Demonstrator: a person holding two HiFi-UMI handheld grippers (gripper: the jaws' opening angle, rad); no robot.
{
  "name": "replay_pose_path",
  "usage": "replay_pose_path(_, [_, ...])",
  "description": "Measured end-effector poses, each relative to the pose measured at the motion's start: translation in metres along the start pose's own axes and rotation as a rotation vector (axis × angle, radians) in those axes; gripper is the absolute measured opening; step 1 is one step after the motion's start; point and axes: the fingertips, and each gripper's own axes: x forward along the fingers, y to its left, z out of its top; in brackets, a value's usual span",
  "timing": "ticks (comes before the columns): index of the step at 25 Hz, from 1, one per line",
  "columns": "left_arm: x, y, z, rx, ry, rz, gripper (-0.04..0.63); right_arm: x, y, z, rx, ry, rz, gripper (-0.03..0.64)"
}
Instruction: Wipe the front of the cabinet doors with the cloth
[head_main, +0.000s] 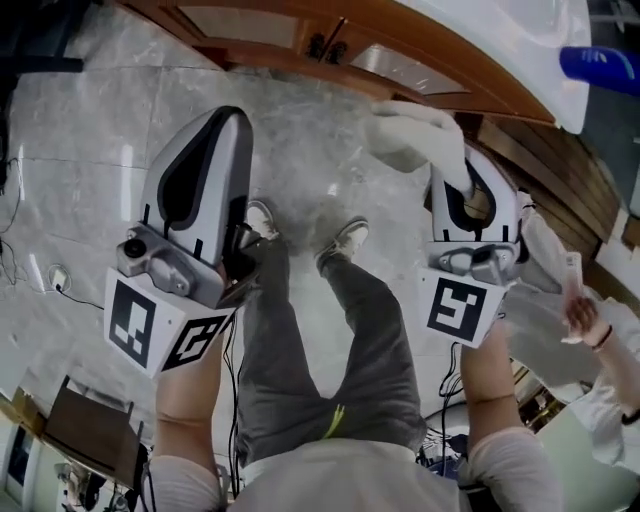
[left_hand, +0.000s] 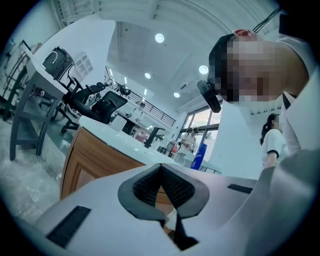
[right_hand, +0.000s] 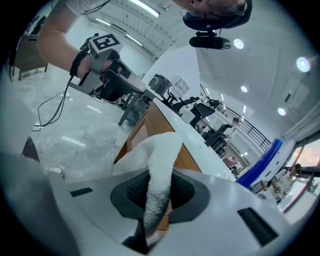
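Standing on grey marble floor (head_main: 90, 130), facing wooden cabinet (head_main: 270, 57) along top edge of head view. Both forearms reaching up from bottom of frame, roughly parallel, wrists straight, both tools aimed toward top edge.

Rt side: holding white cloth (head_main: 415, 135) in rt gripper (head_main: 468, 168), centre-right of frame. Rt forearm (head_main: 490, 395) tilted a little inward. In rt gripper view, jaws pinched tight on a fold of cloth (right_hand: 161, 150), w/ loose end bunched above the pads and flopped toward cabinet (right_hand: 150, 120). In head view, cloth at upper centre-right, just below cabinet's lower rail; touching the wood or not, can't tell.

Lt side: carrying lt gripper (head_main: 220, 118) at centre-left, over bare floor, well apart from cabinet & cloth. Lt forearm (head_main: 190, 400) near vertical in frame. In lt gripper view, pads (left_hand: 175, 187) closed tip to tip, nothing between. Same tool also at upper left of rt gripper view, held in lt hand (right_hand: 95, 67), wrist about level, marker cube (right_hand: 105, 42) on top.

Elsewhere in head view: white countertop (head_main: 500, 45) curving across upper right, two dark door handles (head_main: 328, 45) at top centre, blue item (head_main: 600, 65) at upper right edge. Grey trousers (head_main: 330, 360) & light shoes (head_main: 350, 237) between the two tools. Second person (head_main: 600, 340) at lower right edge.
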Motion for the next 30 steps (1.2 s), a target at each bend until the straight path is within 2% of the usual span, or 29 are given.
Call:
replay_pose_path(8, [0.003,-0.062,0.095,0.005,-0.012,-0.038,0.017,-0.070,-0.062,0.060,0.026,0.016,-0.023,0.071])
replay_pose_path(19, [0.004,-0.145,0.216,0.010,-0.083,-0.095,0.017,-0.161,-0.146,0.127,0.044,0.032,-0.106,0.071])
replay_pose_path(25, [-0.001,-0.198,0.271,0.007,-0.108,-0.123,0.017,-0.215,-0.195,0.161,0.055,0.015,-0.166,0.071])
replay_pose_path(30, [-0.018,-0.230,0.305,0.002,-0.112,-0.146,0.017,-0.251,-0.215,0.185,0.058,0.004,-0.195,0.071])
